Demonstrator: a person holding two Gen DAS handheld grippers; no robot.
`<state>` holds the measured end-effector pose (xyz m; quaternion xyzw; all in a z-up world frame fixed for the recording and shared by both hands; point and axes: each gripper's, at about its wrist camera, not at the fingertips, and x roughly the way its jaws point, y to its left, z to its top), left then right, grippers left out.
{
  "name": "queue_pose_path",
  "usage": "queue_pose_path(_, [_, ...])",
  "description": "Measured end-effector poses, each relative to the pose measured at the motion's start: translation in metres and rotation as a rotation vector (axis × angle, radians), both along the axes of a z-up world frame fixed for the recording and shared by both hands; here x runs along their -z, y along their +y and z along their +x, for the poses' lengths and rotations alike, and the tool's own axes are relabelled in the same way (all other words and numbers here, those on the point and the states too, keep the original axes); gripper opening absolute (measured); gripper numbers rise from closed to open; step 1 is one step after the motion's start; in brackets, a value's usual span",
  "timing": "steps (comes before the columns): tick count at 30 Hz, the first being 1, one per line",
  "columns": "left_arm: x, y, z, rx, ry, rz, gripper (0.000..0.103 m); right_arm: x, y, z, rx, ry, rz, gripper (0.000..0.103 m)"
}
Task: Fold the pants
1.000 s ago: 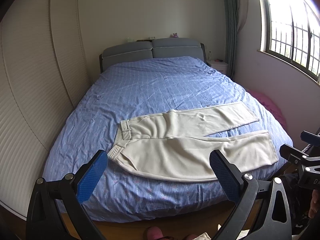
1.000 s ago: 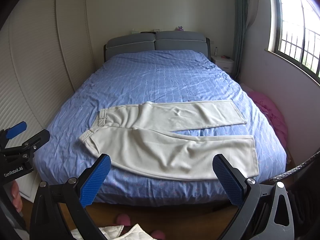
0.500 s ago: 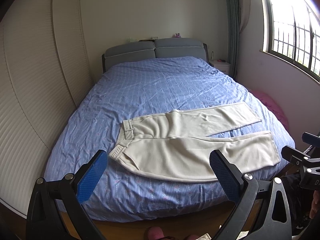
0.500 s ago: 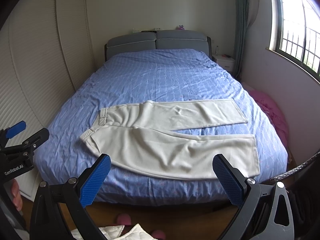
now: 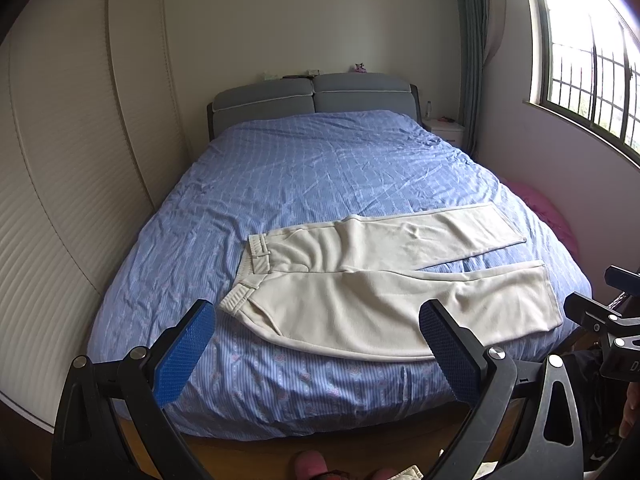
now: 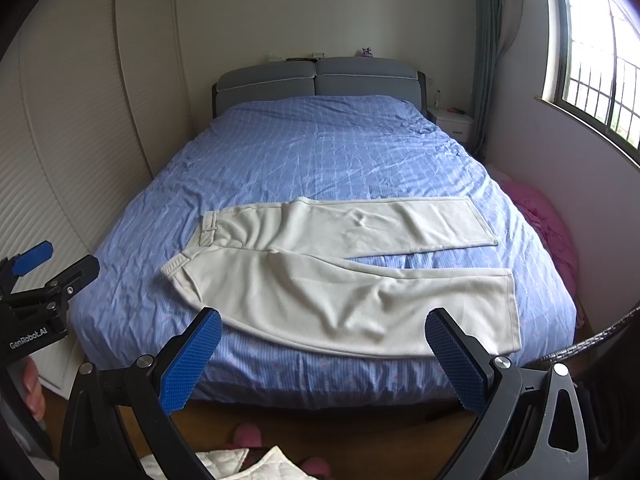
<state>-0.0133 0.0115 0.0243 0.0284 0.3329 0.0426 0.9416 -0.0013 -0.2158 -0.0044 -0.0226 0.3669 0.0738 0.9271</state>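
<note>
Cream pants (image 5: pixel 372 280) lie flat across the near end of a blue bed (image 5: pixel 320 168), waistband at the left, both legs spread apart to the right. They also show in the right wrist view (image 6: pixel 340 268). My left gripper (image 5: pixel 316 344) is open and empty, held off the foot of the bed, short of the pants. My right gripper (image 6: pixel 322 350) is open and empty too, at the same distance. The left gripper shows at the left edge of the right wrist view (image 6: pixel 44 280), and the right gripper at the right edge of the left wrist view (image 5: pixel 600 320).
A louvred wardrobe (image 5: pixel 60 200) runs along the bed's left side. A pink heap (image 6: pixel 548 224) lies on the floor to the right, under the window. A grey headboard (image 6: pixel 316 80) and white nightstand (image 6: pixel 452 122) stand at the far wall. Wooden floor and white cloth (image 6: pixel 224 464) lie below me.
Both views have drifted slightly, the pants sitting a little lower in the left wrist view. Both grippers stay open and the pants have not moved.
</note>
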Motion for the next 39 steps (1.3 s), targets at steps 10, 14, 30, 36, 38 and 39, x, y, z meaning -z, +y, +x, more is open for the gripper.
queue_pose_path(10, [0.032, 0.028, 0.012, -0.074, 0.094, 0.036, 0.103, 0.028, 0.014, 0.015, -0.015, 0.086, 0.042, 0.103])
queue_pose_path(14, [0.058, 0.056, 0.024, -0.117, 0.172, 0.049, 0.103, 0.059, 0.026, 0.035, -0.032, 0.188, 0.103, 0.103])
queue_pose_path(30, [0.228, 0.160, 0.183, -0.066, 0.523, -0.039, 0.103, 0.228, 0.101, 0.150, 0.148, 0.587, 0.240, 0.099])
queue_pose_path(36, [0.298, 0.184, 0.229, -0.077, 0.655, -0.123, 0.103, 0.294, 0.115, 0.183, 0.265, 0.672, 0.350, 0.091])
queue_pose_path(38, [0.317, 0.187, 0.241, -0.087, 0.690, -0.147, 0.103, 0.314, 0.112, 0.187, 0.313, 0.696, 0.390, 0.084])
queue_pose_path(39, [0.325, 0.188, 0.245, -0.094, 0.708, -0.159, 0.103, 0.323, 0.111, 0.188, 0.334, 0.709, 0.408, 0.083])
